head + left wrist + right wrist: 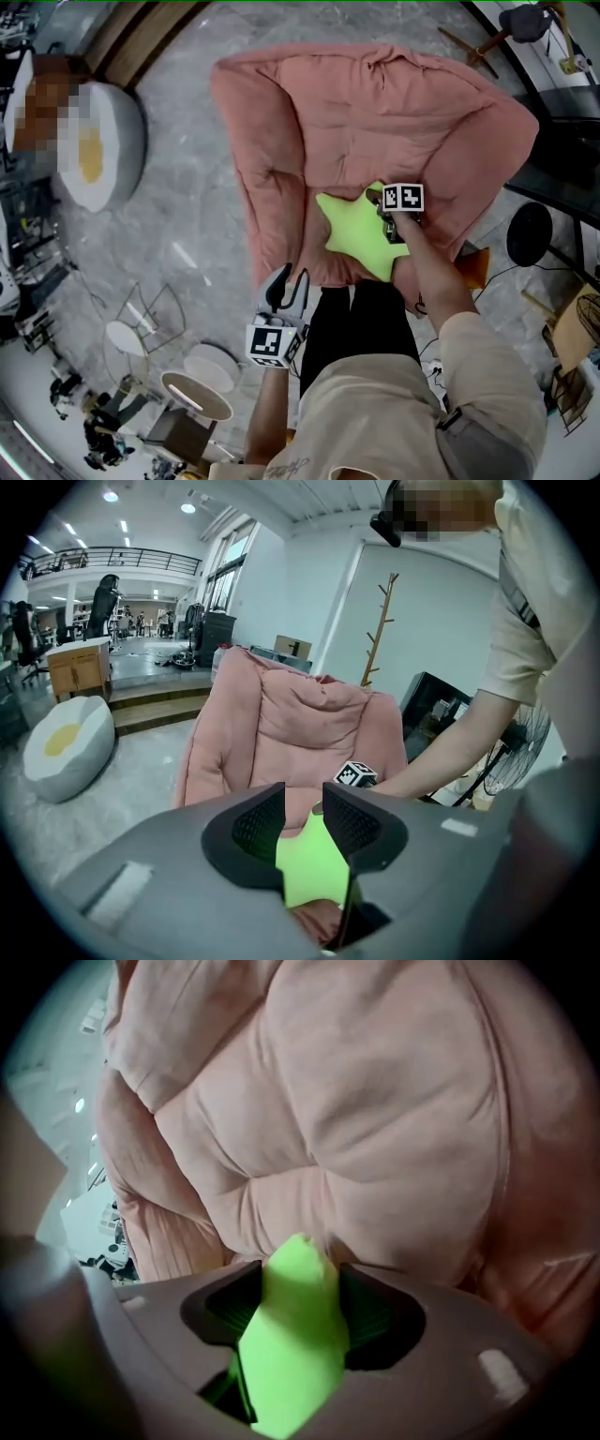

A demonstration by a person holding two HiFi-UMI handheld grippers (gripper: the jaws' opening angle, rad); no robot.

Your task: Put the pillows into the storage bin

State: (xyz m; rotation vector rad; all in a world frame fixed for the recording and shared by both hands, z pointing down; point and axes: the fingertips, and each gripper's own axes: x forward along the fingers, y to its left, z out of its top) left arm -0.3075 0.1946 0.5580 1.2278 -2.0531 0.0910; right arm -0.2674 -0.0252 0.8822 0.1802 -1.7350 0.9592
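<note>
In the head view, we see the green star-shaped pillow (356, 234) lying on the seat of the pink beanbag chair (375, 112), near its front edge. The right gripper (389, 225) is at the pillow's right-hand point. The left gripper (289, 281) hangs by the chair's front left corner.

In the left gripper view, our fingers (253, 827) stand apart with nothing between them, and the pillow lies beyond.

In the right gripper view, our fingers (375, 1321) are spread wide around one point of the pillow, not squeezing it.
</note>
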